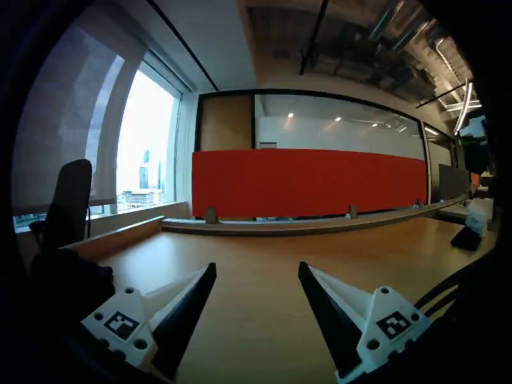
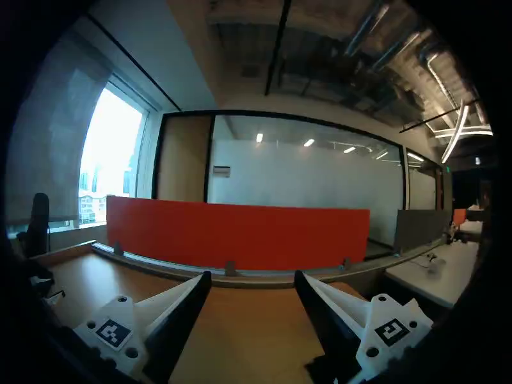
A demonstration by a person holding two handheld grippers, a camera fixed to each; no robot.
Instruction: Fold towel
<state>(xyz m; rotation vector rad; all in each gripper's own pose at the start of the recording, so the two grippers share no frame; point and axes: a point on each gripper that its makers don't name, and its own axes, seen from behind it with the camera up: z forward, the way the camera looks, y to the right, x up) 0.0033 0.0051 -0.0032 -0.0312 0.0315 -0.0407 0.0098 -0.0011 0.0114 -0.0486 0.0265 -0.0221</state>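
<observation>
While left tongs (image 1: pixel 256 264) and right tongs (image 2: pixel 253 273) gape, wooden desk (image 1: pixel 275 240)

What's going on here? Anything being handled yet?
A person holds two grippers over a wooden desk, both pointed at the red divider panel along its far edge. The left gripper and the right gripper are both open, with nothing between their fingers. No folding is under way at this moment. In the left gripper view, a dark office chair stands by the window.
</observation>
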